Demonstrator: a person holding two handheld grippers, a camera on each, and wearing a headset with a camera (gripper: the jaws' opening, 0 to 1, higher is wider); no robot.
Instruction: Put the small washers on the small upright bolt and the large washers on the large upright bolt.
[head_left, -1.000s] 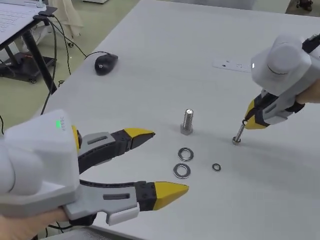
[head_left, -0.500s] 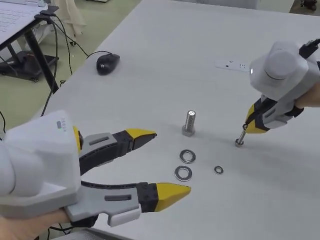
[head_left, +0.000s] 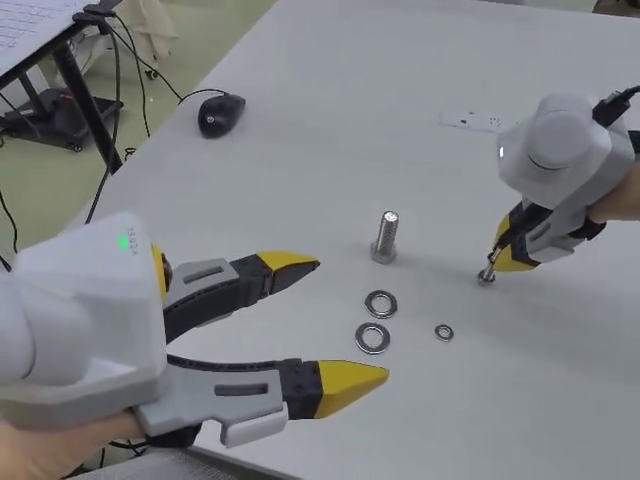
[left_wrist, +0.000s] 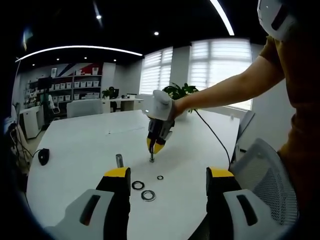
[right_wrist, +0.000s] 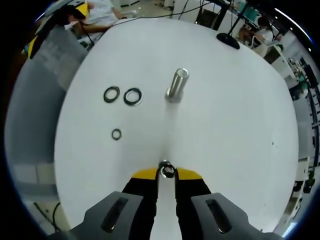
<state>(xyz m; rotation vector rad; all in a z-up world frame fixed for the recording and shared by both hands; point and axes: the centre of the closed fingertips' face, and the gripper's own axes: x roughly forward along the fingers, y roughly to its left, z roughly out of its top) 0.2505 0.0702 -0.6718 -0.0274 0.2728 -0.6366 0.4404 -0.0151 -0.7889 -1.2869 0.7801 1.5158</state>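
My right gripper (head_left: 498, 258) is shut on the small bolt (head_left: 487, 272), which stands nearly upright with its head on the white table (head_left: 300, 160). From above, the bolt's end (right_wrist: 167, 170) shows between the yellow tips of the right gripper (right_wrist: 167, 173). Left of it stands the large bolt (head_left: 386, 238) (right_wrist: 176, 85). Two large washers (head_left: 380, 303) (head_left: 372, 338) and one small washer (head_left: 444, 331) lie flat in front of the bolts. My left gripper (head_left: 348, 320) hovers open at the near left, short of the washers, with nothing between its jaws (left_wrist: 170, 175).
A black computer mouse (head_left: 221, 113) lies at the far left of the table. A white power strip (head_left: 470, 120) lies at the far right. The table's left edge runs diagonally beside a stand with cables (head_left: 90, 90). An office chair (left_wrist: 265, 170) stands at the near side.
The right gripper has brought the small bolt from a tilt to nearly upright and come down lower over it. The left gripper stays open in place.
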